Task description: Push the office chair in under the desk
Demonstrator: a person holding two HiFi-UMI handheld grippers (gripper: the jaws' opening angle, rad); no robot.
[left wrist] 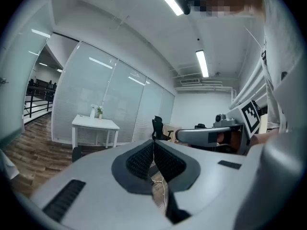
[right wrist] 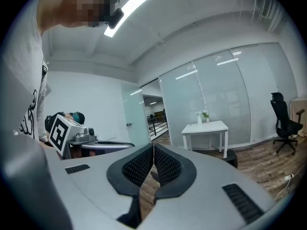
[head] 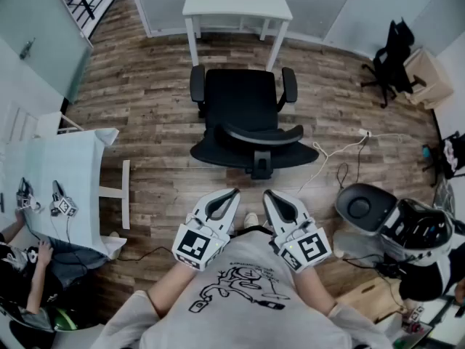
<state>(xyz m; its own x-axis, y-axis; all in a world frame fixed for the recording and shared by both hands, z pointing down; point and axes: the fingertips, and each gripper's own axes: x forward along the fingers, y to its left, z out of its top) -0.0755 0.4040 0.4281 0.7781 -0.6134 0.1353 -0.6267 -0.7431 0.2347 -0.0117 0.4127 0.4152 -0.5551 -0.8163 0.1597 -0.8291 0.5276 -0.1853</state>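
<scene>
Each gripper carries a cube with a black-and-white square marker, the left marker cube point(head: 193, 244) and the right marker cube point(head: 311, 247). The only other print is a line drawing on the person's grey shirt point(head: 240, 289), and its lettering is too small to read.

The left gripper point(head: 233, 193) and the right gripper point(head: 267, 193) are side by side, both with jaws pressed together and nothing between them. Straight ahead of both, apart from their tips, stands the black office chair point(head: 247, 115) with its backrest toward them. The white desk point(head: 236, 2) lies beyond it against a frosted glass wall point(left wrist: 100, 99), and the seat is not under it.

The floor point(head: 145, 115) is brown wood plank. A white cable point(head: 341, 151) trails ahead and right of the right gripper. Left of the left gripper is a white table point(head: 65, 187) with a seated person point(head: 29, 267). A second black chair point(head: 392, 57) stands far ahead on the right.
</scene>
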